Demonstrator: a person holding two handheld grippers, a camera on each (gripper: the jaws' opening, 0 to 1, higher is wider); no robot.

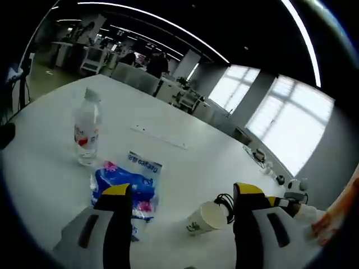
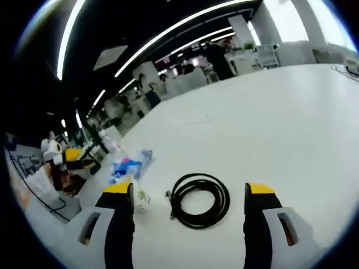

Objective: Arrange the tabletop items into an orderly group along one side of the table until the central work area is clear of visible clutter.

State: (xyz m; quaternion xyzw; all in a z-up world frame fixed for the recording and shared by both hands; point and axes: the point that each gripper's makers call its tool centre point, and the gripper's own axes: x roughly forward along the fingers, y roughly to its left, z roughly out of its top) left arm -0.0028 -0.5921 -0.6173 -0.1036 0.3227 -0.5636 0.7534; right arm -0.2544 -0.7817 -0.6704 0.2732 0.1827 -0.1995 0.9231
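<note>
The white table spread wide under both views. In the left gripper view the left gripper hung with jaws spread, holding nothing — between them lay a blue packet and a paper cup tipped on its side, a water bottle standing upright beyond. The right gripper was also spread, a coiled black cable flat on the table between its jaws, the cup just left of it

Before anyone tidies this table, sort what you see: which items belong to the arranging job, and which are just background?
Job items: water bottle, blue packet, paper cup, coiled black cable, all on the white table.

Background: office desks and windows beyond the table; small items at the table's far edge.
</note>
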